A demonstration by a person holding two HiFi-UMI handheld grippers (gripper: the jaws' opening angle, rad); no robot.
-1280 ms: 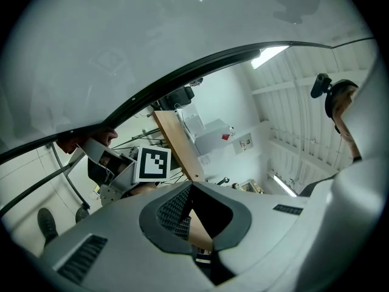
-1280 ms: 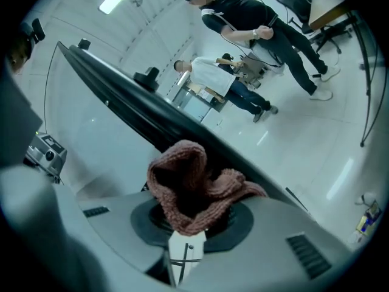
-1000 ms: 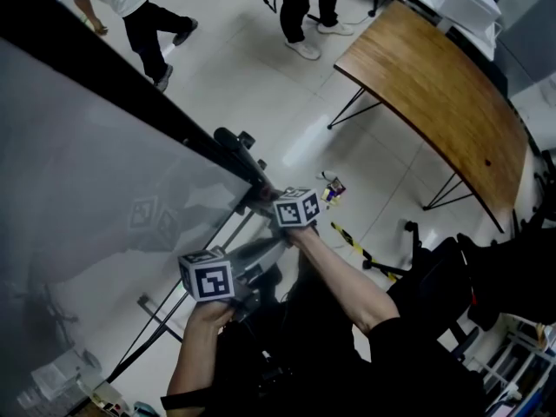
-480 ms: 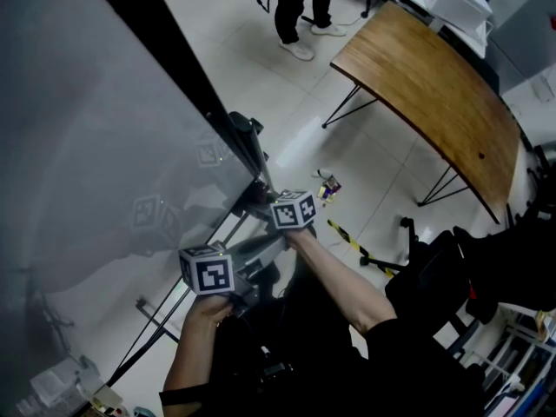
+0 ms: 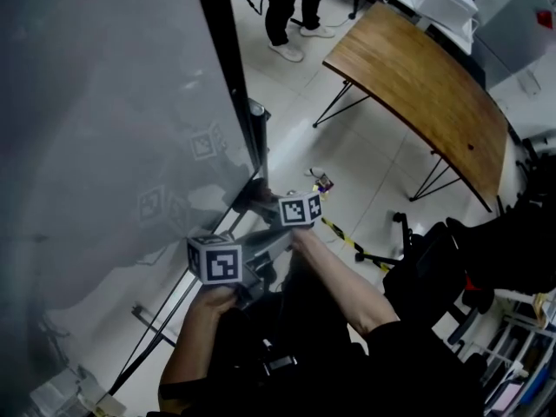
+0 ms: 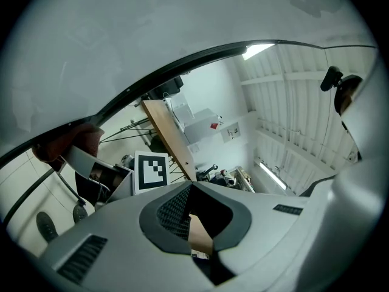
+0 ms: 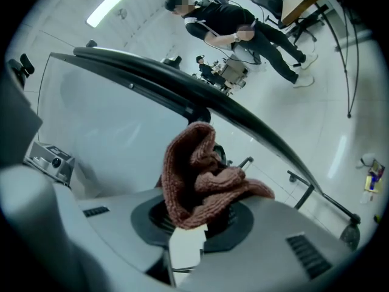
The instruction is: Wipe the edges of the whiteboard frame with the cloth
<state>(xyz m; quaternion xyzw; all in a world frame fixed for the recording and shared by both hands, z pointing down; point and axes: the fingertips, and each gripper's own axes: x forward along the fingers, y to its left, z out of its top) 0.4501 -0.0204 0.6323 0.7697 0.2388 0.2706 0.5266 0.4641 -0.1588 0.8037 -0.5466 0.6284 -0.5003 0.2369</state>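
Rust-brown knitted cloth [image 7: 200, 187] sits pinched in my right gripper [image 7: 196, 215] at the whiteboard's black frame [image 7: 182, 93]. My left gripper [image 6: 192, 186] is closed and empty. A pale tiled floor [image 5: 365, 159] and a curved wooden table [image 5: 417, 85] lie beyond.

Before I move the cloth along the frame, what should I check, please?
1. Cloth clamped in right claw: ok.
2. Cloth sticks out past the claw tips: ok.
3. Cloth touching whiteboard frame: cannot tell, it is very near.
4. Left claw shut and empty: ok.
5. Person standing apart from the board: ok.
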